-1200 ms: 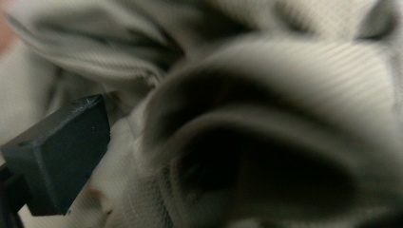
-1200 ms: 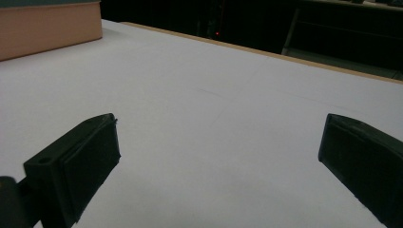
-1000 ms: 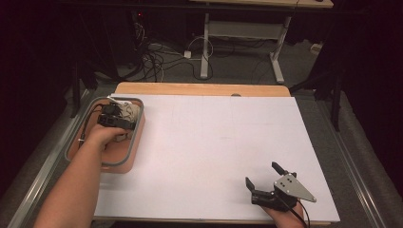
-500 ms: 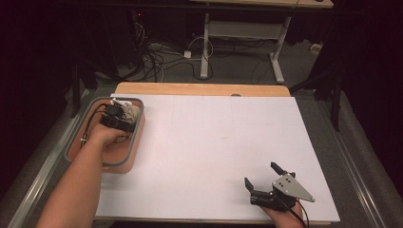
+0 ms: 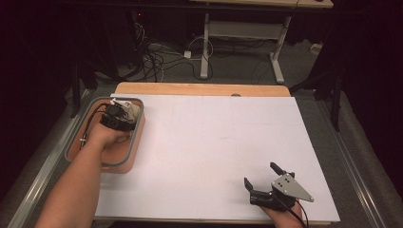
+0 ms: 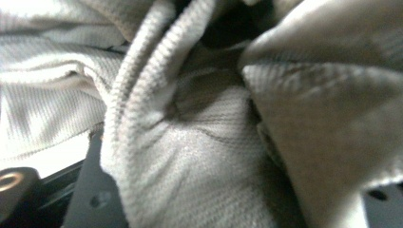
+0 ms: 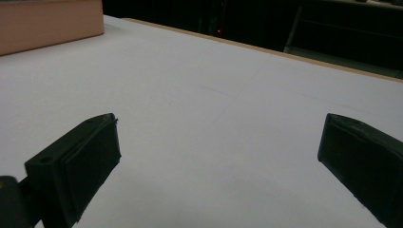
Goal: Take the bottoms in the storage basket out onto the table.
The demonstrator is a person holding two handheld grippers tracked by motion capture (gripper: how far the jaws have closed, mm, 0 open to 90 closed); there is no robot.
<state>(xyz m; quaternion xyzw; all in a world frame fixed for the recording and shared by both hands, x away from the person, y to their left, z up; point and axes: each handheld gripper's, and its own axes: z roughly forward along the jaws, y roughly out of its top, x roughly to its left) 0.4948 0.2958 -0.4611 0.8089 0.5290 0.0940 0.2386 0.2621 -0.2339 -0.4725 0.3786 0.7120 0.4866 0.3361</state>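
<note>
A white-covered table (image 5: 204,156) stands in a dark room, with cables on the floor beyond its far edge. At the table's left edge sits a peach-coloured bin (image 5: 128,159) with a grey rim. The left gripper (image 5: 116,118) reaches into the bin's far end, its jaws just closing and now pinching a pale knitted cloth (image 6: 190,142) bunched between them. The right gripper (image 5: 266,180) rests near the table's near right corner, jaws spread wide over bare surface.
</note>
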